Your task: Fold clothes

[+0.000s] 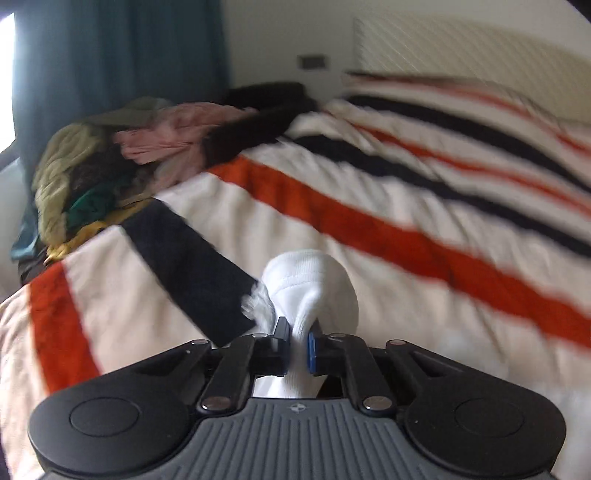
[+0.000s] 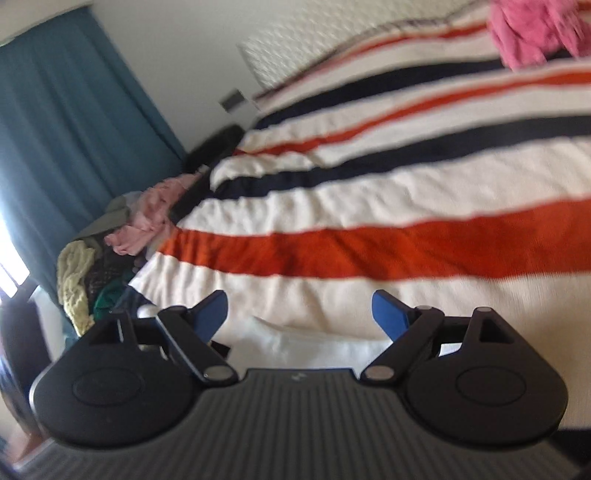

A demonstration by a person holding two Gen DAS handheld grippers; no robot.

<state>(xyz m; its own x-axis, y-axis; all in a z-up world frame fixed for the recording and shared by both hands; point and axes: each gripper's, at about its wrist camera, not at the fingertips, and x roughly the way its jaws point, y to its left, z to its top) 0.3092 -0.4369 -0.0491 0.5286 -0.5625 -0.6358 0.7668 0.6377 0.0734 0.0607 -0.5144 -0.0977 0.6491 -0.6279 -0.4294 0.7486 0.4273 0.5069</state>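
Note:
A white sock (image 1: 314,284) is bunched up over the striped blanket (image 1: 369,192), and my left gripper (image 1: 298,338) is shut on its lower part, the cloth squeezed between the two pads. In the right wrist view my right gripper (image 2: 300,310) stands open with wide-spread blue pads and nothing between them. Just below it a white piece of cloth (image 2: 295,349) lies flat on the blanket (image 2: 369,206), partly hidden by the gripper body. A pile of mixed clothes (image 1: 110,166) lies at the bed's far left edge.
The bed is covered by a white blanket with orange and dark stripes. A pink garment (image 2: 532,29) lies at the far right of the bed. A teal curtain (image 2: 66,122) hangs behind the clothes pile (image 2: 110,251), and a pale headboard (image 1: 461,44) stands against the wall.

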